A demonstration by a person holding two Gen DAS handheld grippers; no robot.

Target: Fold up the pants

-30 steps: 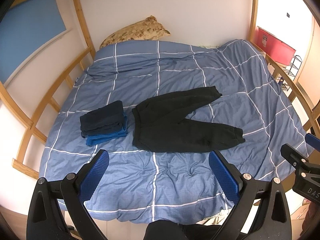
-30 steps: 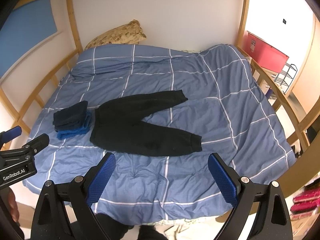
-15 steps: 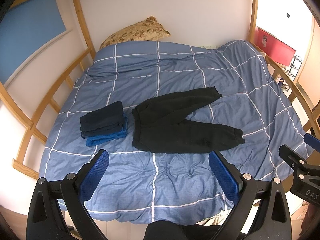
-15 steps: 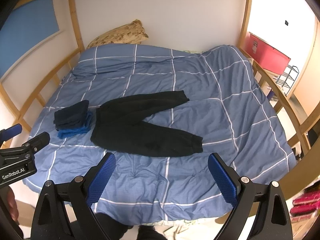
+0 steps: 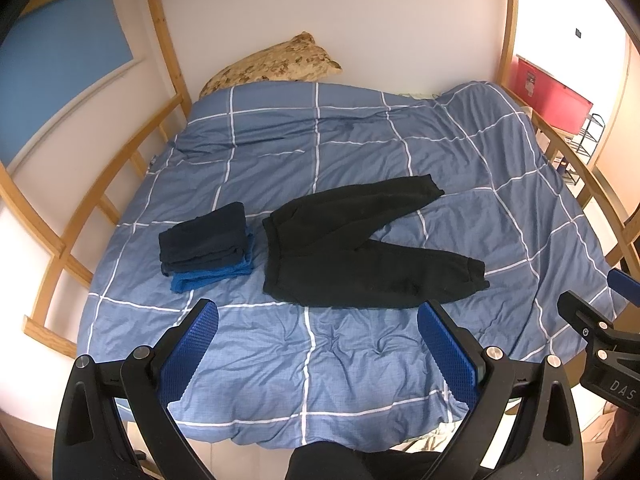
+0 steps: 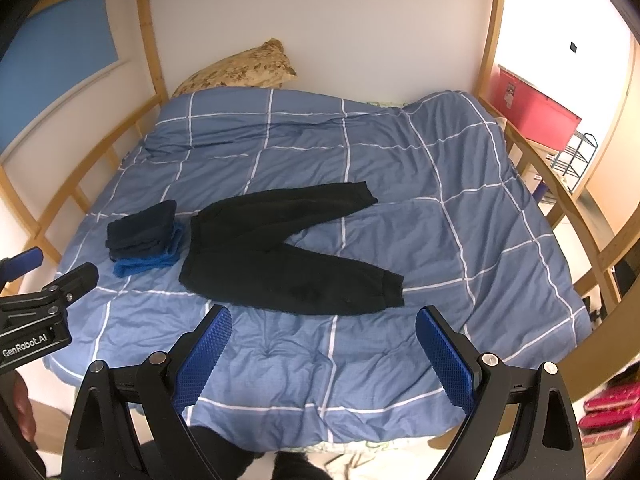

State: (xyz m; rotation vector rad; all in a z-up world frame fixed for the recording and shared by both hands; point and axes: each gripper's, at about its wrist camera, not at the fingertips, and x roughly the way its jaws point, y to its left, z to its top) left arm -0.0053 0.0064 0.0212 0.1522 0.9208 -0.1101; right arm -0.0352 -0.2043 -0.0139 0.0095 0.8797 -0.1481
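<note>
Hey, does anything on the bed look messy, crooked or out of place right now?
Only the black pants look untidy: they lie flat but unfolded, legs splayed apart in a V, beside a neatly folded stack of dark and blue clothes. The blue checked duvet is wrinkled. Nothing looks spilled or damaged.

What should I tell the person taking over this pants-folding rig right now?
Left tongs: open, empty, hovering over the near edge of the bed.
Right tongs: open, empty, alongside at a similar height.
Black pants: flat on the blue checked duvet, unfolded, waistband toward the left, legs splayed apart to the right.
Folded stack: dark navy garment on top of a blue one, just left of the waistband.
Done: the stack is folded.
Left: nothing gripped yet; bring the two legs together, fold the pants, probably add them to the stack.
</note>
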